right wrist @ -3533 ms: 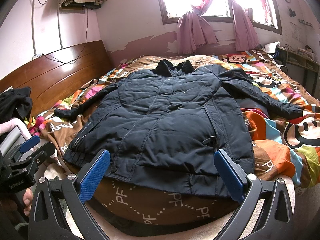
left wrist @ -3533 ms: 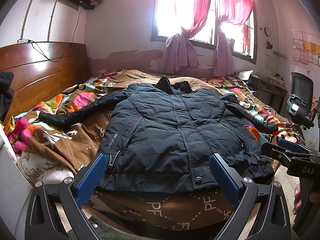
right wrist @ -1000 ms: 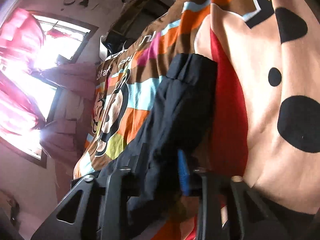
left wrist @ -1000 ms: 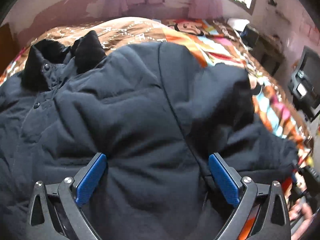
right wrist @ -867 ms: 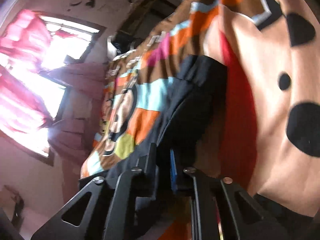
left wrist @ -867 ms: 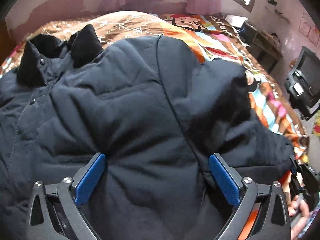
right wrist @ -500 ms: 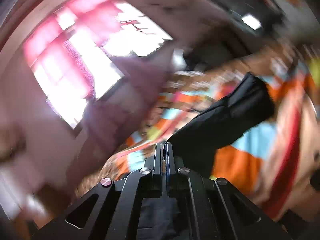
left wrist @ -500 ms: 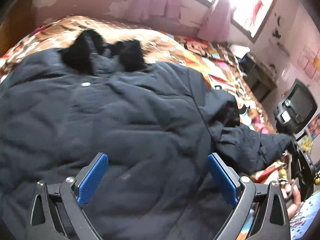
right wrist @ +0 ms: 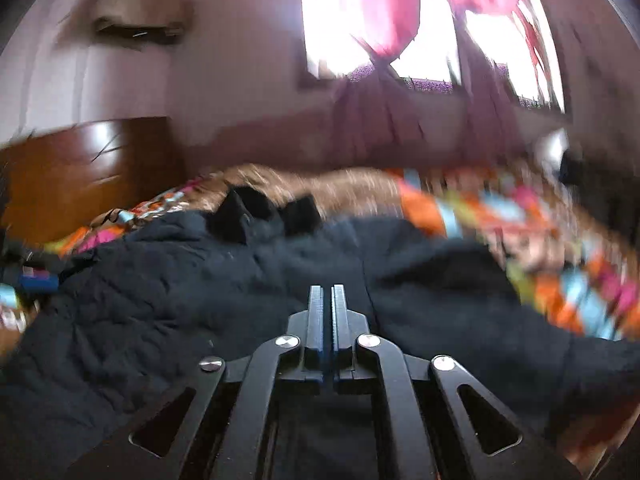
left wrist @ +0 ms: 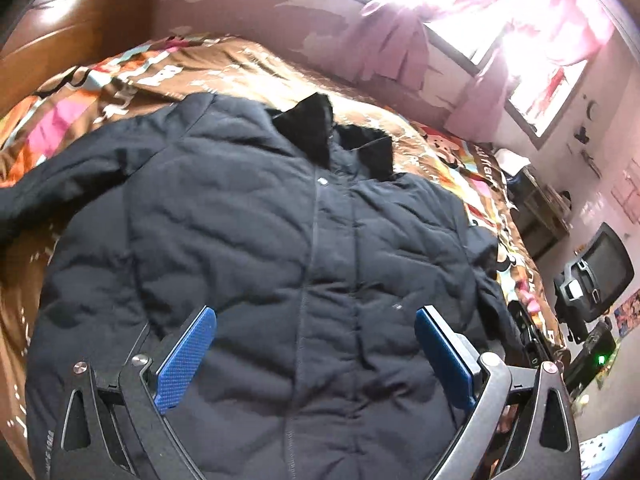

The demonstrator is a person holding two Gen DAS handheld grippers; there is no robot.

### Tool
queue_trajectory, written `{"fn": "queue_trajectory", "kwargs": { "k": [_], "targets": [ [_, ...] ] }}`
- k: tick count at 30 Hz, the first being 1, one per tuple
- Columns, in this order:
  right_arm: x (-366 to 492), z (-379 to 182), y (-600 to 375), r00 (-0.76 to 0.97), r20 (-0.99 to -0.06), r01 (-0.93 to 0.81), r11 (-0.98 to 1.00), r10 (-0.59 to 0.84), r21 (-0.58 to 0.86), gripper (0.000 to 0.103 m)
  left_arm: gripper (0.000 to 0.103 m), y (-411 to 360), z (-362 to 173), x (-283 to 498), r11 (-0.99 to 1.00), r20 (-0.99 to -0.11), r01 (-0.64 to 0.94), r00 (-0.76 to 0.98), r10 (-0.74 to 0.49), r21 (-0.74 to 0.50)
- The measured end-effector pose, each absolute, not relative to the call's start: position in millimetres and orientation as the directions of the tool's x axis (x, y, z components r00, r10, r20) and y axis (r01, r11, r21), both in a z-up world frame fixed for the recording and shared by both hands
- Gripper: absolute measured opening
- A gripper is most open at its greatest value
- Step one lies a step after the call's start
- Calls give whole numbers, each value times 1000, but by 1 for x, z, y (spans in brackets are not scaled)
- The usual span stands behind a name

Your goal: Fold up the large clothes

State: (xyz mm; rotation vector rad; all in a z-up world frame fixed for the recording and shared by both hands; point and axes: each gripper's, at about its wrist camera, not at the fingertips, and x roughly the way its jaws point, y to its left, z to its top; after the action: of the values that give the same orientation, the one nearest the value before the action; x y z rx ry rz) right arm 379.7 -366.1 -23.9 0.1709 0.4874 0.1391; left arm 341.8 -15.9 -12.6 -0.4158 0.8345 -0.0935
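I've barely started: the dark padded jacket [left wrist: 304, 264] lies spread on the bed [left wrist: 248, 64]. Left hand-held gripper [left wrist: 314, 354] gapes empty; right hand-held gripper [right wrist: 327, 300] is opening, nothing visibly between its jaws.

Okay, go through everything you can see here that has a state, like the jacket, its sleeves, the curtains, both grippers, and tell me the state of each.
Jacket: flat on the bed, front up, closed.
Collar: standing up.
Left sleeve: stretched out sideways.
Right sleeve: pulled in at the jacket's side.
Curtains: tied back.
Left gripper: open, empty.
Right gripper: nearly shut, jaws opening, nothing visibly between them.
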Motion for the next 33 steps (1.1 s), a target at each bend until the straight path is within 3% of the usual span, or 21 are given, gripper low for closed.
{"fn": "queue_trajectory", "kwargs": {
  "k": [1, 3, 7, 12, 17, 20, 22, 23, 26, 28, 33],
  "targets": [
    [376, -31, -387, 868, -468, -31, 958, 167, 285, 57, 99, -18, -18, 343, 916, -705, -87, 667, -239, -393],
    [363, -47, -432, 875, -465, 95, 895, 134, 435, 94, 99, -23, -29, 347, 915, -713, -92, 659, -239, -392],
    [345, -86, -513, 859, -496, 281, 692, 128, 665, 94, 99, -42, -46, 362, 909, -726, -80, 633, -270, -408],
    [338, -133, -580, 845, -532, 428, 530, 52, 732, 94, 99, -92, -44, 398, 920, -716, 10, 625, -311, -391],
    [325, -149, -628, 897, -442, 419, 314, 5, 852, 93, 99, -157, -40, 439, 929, -712, 117, 610, -347, -352],
    [317, -151, -644, 902, -430, 428, 233, -46, 873, 84, 99, -191, -42, 460, 927, -728, 153, 581, -364, -341],
    [315, -164, -651, 892, -449, 452, 174, -55, 875, 65, 99, -212, -44, 473, 924, -739, 181, 557, -378, -336],
    [314, -176, -653, 890, -454, 456, 130, -47, 880, 63, 99, -224, -45, 481, 928, -747, 193, 553, -371, -318],
    [316, -187, -663, 881, -472, 473, 88, -33, 876, 41, 99, -245, -51, 493, 934, -764, 214, 537, -357, -286],
    [322, -187, -663, 876, -482, 482, 114, -30, 869, 16, 99, -256, -60, 499, 942, -793, 217, 510, -334, -258],
    [326, -146, -658, 889, -445, 456, 308, -108, 835, 8, 99, -269, -67, 497, 961, -830, 236, 500, -247, -144]
  ]
}}
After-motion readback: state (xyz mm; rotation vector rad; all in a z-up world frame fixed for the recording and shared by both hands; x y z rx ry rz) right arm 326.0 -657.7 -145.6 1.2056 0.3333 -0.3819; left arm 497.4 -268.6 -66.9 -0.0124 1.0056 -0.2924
